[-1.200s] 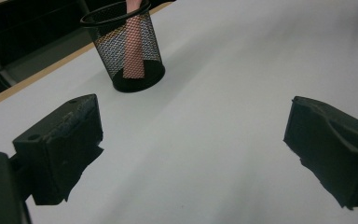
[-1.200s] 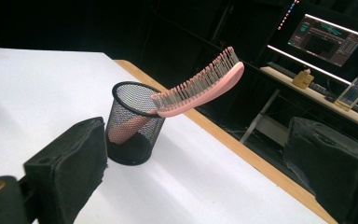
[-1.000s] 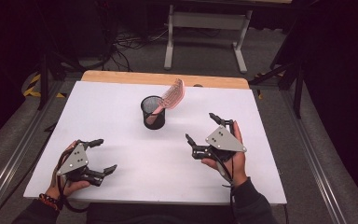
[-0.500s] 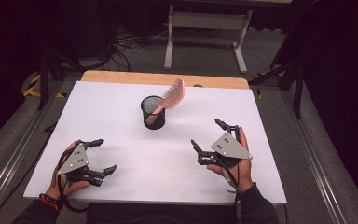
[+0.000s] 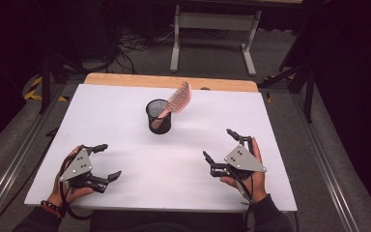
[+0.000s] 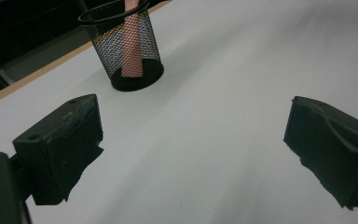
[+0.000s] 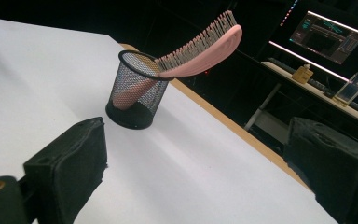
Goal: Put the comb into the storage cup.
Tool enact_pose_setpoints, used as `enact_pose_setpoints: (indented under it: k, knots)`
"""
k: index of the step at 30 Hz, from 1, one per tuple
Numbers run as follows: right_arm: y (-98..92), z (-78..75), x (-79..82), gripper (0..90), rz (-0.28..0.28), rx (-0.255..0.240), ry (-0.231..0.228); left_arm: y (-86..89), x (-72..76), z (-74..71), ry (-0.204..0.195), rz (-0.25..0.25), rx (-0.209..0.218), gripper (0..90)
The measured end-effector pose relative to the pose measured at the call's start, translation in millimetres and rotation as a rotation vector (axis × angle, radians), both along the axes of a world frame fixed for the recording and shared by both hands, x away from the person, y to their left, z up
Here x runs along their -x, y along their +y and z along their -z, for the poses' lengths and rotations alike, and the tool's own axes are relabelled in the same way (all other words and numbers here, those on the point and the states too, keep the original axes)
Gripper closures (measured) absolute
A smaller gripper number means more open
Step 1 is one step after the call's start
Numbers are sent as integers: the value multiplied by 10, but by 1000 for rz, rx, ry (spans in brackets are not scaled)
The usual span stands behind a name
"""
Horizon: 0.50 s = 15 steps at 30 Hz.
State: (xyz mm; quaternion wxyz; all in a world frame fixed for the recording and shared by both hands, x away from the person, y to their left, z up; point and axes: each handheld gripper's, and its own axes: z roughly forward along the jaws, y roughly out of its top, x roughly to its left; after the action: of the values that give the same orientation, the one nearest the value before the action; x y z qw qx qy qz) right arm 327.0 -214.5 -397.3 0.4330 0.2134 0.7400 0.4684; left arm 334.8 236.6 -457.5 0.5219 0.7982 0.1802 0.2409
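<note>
- The left claw [image 5: 104,162] sits at the near left of the white surface [image 5: 125,125], held in the person's left hand [image 5: 67,186]. Its jaws are spread wide with nothing between them, and a grey three-cornered plate lies on top of it.
- In the left gripper view, the two black jaws stand far apart over bare white surface, and the cup shows beyond them, up and to the left.
- The black mesh cup [image 5: 159,116] stands upright near the middle of the surface, toward the far side, well apart from both claws.
- The pink hairbrush [image 5: 176,100] stands handle-down inside the cup. It leans against the rim, and its bristled head sticks out above the rim, tilted up and to the right in the high view.
- In the right gripper view, the brush's handle shows through the mesh, resting on the cup's bottom, and the bristles face upward.
- The right claw [image 5: 221,149] sits at the near right of the surface, held in the person's right hand [image 5: 251,174]. Its jaws are spread wide and hold nothing.
- In the right gripper view, its jaws stand wide apart with the cup ahead between them, nearer the left jaw.
</note>
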Motion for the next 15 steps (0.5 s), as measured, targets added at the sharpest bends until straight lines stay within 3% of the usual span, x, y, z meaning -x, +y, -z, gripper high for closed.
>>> enact_pose_setpoints:
  k: [15]
  knots:
    - [-242,217,28,62,36,15,38,-2,-10,6,0,-3,-8,51]
